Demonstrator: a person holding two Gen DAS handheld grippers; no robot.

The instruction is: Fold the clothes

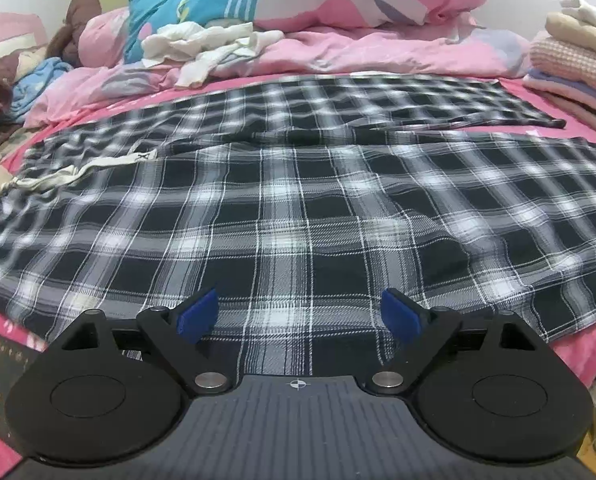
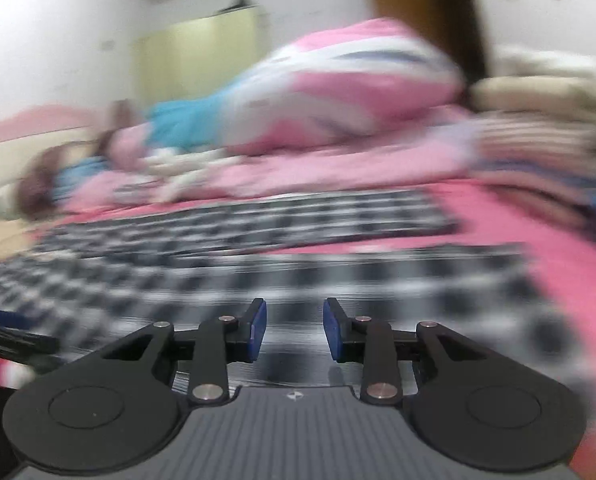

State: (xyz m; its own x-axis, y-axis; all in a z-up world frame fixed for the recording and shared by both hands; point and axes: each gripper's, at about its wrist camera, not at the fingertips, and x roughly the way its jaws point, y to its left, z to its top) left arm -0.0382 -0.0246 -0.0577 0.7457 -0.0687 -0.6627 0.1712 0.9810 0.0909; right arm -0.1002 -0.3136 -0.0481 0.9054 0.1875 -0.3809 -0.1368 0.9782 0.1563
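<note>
— Plaid first: where's the black-and-white checked flannel garment (image 1: 298,208)?

— Spread flat across the pink bed sheet (image 1: 570,344), its cream drawstring (image 1: 78,170) lying near the left edge.

— And the left hand-held gripper (image 1: 298,314)?

— Hovering over the near hem, blue pads (image 1: 198,314) wide apart, grasping nothing.

— The right hand-held gripper (image 2: 294,330)?

— Released too, with a narrower gap; its view is blurred. Crumpled white clothes (image 1: 214,46) sit on the pink duvet behind.

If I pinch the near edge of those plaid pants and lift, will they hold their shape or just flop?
The plaid pants will probably flop: they lie flat with soft wrinkles, so only the pinched part should rise while the rest drags on the pink sheet. They look thin, so likely light. The drawstring lies loose and may dangle. Both the left gripper and right gripper are open.
</note>
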